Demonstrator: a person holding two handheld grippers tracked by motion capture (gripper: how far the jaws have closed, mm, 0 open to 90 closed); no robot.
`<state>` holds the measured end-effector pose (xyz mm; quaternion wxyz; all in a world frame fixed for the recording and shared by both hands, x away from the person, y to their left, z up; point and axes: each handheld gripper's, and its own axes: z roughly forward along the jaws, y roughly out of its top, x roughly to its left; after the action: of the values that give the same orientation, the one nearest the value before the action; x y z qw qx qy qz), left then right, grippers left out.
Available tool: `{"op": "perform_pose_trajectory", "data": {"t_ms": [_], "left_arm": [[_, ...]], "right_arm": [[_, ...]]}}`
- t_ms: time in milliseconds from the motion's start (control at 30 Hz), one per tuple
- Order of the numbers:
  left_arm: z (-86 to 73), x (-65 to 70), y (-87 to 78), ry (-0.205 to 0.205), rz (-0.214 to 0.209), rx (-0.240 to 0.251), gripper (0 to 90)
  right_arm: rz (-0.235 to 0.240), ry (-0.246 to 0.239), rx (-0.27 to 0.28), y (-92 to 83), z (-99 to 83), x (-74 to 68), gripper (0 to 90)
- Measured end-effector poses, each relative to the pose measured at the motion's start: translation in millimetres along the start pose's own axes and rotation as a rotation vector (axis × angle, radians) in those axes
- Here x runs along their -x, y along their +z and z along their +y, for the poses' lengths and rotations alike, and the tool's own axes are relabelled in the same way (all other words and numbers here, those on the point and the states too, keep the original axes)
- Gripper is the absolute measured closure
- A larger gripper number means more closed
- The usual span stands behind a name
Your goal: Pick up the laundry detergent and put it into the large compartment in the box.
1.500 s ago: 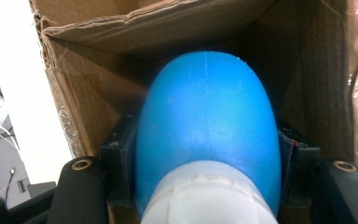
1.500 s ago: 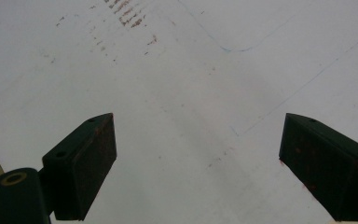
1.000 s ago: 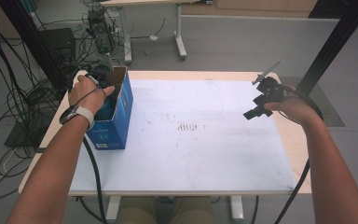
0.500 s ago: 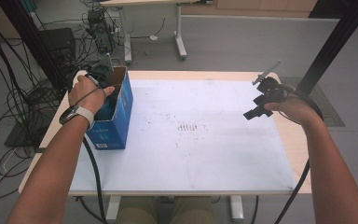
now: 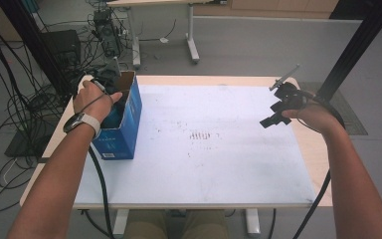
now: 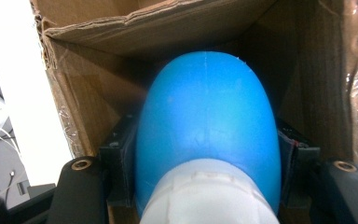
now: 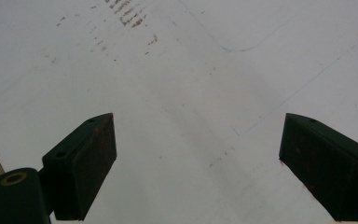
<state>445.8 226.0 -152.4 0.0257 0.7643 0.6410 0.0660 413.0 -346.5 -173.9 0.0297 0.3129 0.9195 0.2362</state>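
A blue cardboard box (image 5: 125, 130) stands open-topped at the table's left edge. My left gripper (image 6: 207, 156) reaches down into it, the hand (image 5: 93, 97) resting over the opening. Its jaws are shut on a smooth, rounded blue object (image 6: 207, 121) with a white end (image 6: 209, 191) nearest the camera. The box's brown inner walls (image 6: 98, 107) surround it closely. At the right side of the table, my right gripper (image 5: 272, 118) hovers above the white sheet (image 7: 182, 70). Its jaws stand wide open with nothing between them (image 7: 198, 163).
A white sheet (image 5: 214, 164) covers most of the wooden table (image 5: 318, 164), with small rusty marks (image 5: 199, 135) near its middle. A black post (image 5: 350, 47) rises at the far right. Cables and equipment (image 5: 54, 55) lie on the floor behind the left side.
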Motion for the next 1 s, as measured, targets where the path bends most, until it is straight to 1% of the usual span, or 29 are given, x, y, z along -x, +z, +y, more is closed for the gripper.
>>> {"op": "perform_pose_trajectory", "data": {"t_ms": [33, 133, 167, 400, 533, 567, 633, 667, 800, 933, 1000], "left_arm": [[-0.1, -0.7, -0.1, -0.002, -0.003, 0.001, 36.8], [-2.1, -4.2, -1.8, -0.002, -0.023, 0.014, 29.6], [-1.6, -4.4, -2.0, 0.001, -0.025, 0.011, 28.2], [-3.2, -6.2, -3.8, 0.010, -0.033, 0.016, 27.6], [-4.7, -8.9, -9.0, 0.011, -0.039, 0.023, 27.2], [-5.9, -10.3, -11.1, 0.007, -0.042, 0.031, 24.3], [-8.9, -12.8, -15.0, 0.005, -0.053, 0.047, 23.5], [-9.7, -14.6, -16.4, 0.002, -0.062, 0.050, 21.3], [-11.5, -15.8, -20.6, 0.016, -0.064, 0.053, 16.0], [-10.6, -16.3, -25.1, 0.037, -0.064, 0.046, 7.6], [-11.4, -17.4, -27.8, 0.047, -0.074, 0.052, 7.6]], "right_arm": [[0.000, 0.000, 0.000, -0.1, -0.2, 0.0, 11.2], [0.000, 0.002, -0.002, 0.1, -0.8, 0.0, 11.2], [0.000, 0.004, -0.001, 0.4, -1.1, 0.0, 11.1], [0.001, 0.003, -0.001, 0.5, -0.7, -1.5, 11.1], [-0.002, 0.000, -0.001, -1.2, -0.4, -2.4, 11.2], [-0.003, -0.002, -0.003, -1.7, -0.1, -2.7, 11.2], [-0.004, -0.002, 0.002, -2.7, -0.3, -3.5, 11.2], [-0.005, -0.002, 0.002, -3.0, -0.2, -4.0, 11.2], [-0.001, -0.003, 0.007, -2.4, 0.0, -5.3, 11.2], [0.000, -0.010, 0.008, -1.4, 1.2, -6.5, 11.1], [-0.001, -0.011, 0.007, -1.6, 2.1, -7.2, 11.1]]}}
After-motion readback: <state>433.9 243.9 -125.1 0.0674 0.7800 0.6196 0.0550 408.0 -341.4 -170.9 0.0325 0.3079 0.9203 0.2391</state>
